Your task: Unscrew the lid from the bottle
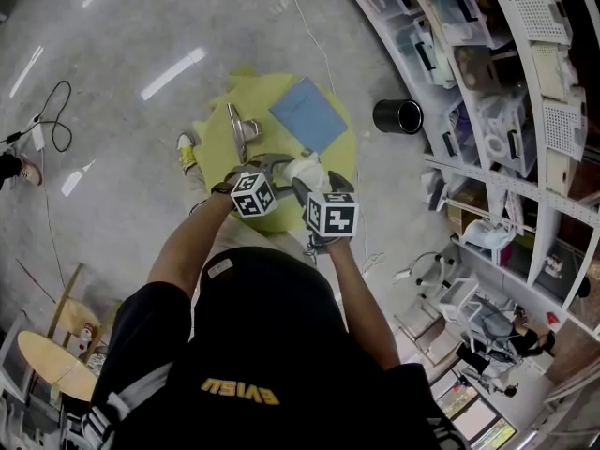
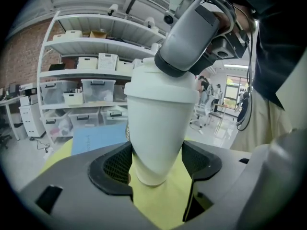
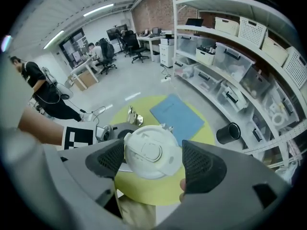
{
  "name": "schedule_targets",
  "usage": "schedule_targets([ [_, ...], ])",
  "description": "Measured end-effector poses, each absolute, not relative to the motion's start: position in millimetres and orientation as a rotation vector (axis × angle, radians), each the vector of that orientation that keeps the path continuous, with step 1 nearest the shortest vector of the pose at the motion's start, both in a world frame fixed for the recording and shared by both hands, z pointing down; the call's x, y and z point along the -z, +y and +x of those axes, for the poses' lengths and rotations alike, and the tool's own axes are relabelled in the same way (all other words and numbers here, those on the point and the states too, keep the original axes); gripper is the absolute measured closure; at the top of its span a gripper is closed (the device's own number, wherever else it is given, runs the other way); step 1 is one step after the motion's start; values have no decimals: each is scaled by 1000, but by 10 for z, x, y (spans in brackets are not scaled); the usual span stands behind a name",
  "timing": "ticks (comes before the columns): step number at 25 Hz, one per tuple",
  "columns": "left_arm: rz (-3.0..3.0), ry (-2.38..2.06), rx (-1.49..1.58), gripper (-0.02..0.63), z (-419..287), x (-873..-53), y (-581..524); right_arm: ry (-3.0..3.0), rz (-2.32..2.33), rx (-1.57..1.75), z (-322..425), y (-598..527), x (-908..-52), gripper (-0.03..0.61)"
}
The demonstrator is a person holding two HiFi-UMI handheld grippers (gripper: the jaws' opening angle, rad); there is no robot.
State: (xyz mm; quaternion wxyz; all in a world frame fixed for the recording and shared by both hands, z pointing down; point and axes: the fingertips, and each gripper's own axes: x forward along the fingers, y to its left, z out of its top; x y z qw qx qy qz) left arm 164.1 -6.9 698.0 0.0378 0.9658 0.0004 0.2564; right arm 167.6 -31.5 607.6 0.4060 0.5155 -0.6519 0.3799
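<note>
A white tapered bottle (image 2: pixel 158 128) stands upright between the pads of my left gripper (image 2: pixel 157 164), which is shut on its lower body, held above a round yellow table (image 1: pixel 214 153). Its white lid (image 3: pixel 151 152) has a flip tab and faces up. My right gripper (image 3: pixel 154 161) comes down from above with one pad on each side of the lid, both touching its rim. In the head view the two grippers meet over the table's near edge, left gripper (image 1: pixel 274 165) and right gripper (image 1: pixel 306 182), with the bottle (image 1: pixel 306 168) between them.
A blue book (image 1: pixel 309 112) and a metal tool (image 1: pixel 242 127) lie on the yellow table. A black bin (image 1: pixel 397 115) stands on the floor to the right. Shelves with storage boxes (image 1: pixel 487 82) curve along the right side. Cables (image 1: pixel 56 111) trail at far left.
</note>
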Motion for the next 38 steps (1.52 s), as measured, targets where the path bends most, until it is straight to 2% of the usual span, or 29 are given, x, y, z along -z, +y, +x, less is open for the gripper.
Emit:
schedule_targets([
  [7,2961,7,-784,278,1650,-6977,-83,-1667,1217,-922,1668,-320,-6071,202],
  [26,2967,102,-845,288,1613,-7037,-75,-1718,477,-540,1482,-247,-6124,204],
  [33,2961,94,-848,290,1607,-7059,-86,-1706,443,-547,1493,-242,-6139,202],
  [38,2958,96,-857,291,1613,-7066,-77,-1721,442,-389,1561,-211,-6097,193],
])
